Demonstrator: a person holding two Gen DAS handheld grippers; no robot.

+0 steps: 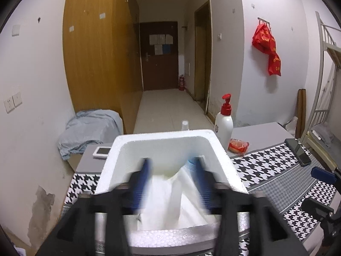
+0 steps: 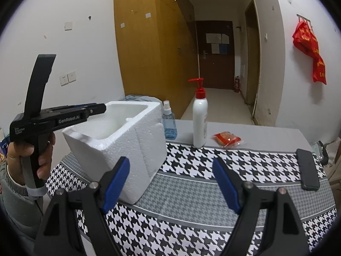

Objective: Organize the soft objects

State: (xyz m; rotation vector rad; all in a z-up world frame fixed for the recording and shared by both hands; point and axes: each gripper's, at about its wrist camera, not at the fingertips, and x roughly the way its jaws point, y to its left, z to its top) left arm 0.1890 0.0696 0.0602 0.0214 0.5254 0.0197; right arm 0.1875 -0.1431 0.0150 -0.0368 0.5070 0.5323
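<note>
**Left gripper over box, cloth going in**

Left gripper (image 1: 170,183) sits over the foam box (image 1: 219,149), fingers blurred w/ motion and spread wide. White cloth (image 1: 168,200) lies between them inside the box; can't tell if the pads touch it or it's let go. Looks loose to me, not pinched.

Right gripper (image 2: 170,183) hangs wide open, nothing in it, above the checked mat (image 2: 191,194), box at its 10 o'clock.

Progress, my guess: one soft item is in or nearly in the box. Left on the table beyond the box: red packet (image 2: 228,138) at 1 o'clock from my right gripper, lotion bottle (image 2: 200,123) at 12, spray bottle (image 2: 169,125) beside the box, phone (image 2: 308,170) at 2. Packet may be the next soft thing; the rest looks hard.
</note>
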